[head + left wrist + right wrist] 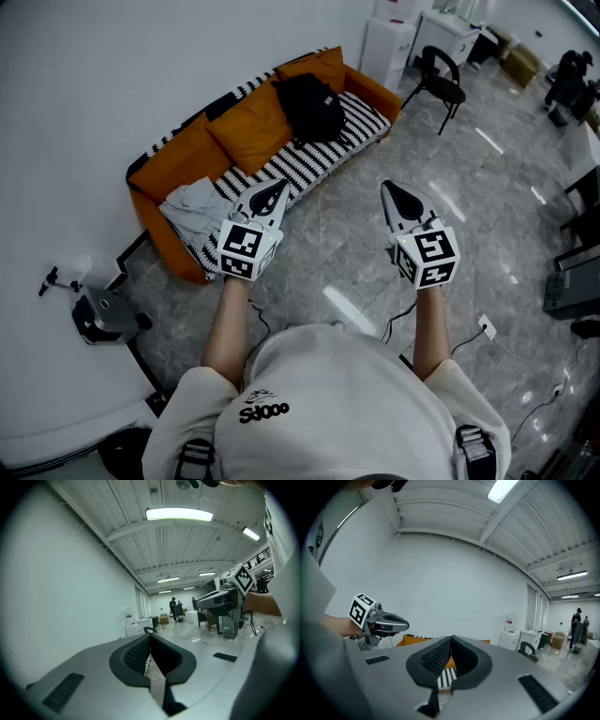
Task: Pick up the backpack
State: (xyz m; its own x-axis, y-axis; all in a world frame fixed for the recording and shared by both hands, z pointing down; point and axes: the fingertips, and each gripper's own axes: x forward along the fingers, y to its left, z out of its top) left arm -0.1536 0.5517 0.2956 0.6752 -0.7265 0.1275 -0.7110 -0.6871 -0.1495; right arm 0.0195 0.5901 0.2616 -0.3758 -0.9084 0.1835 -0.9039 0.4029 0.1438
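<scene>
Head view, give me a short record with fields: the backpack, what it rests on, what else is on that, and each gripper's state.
item: black backpack, on the seat against the orange cushions, toward the end nearest the black chair
support: orange sofa with a black-and-white striped cover
also on sofa: grey cloth, heaped at the other end
left gripper: fingers shut, nothing between them, well short of the backpack
right gripper: fingers shut, nothing between them, over the floor
status: backpack not yet picked up
</scene>
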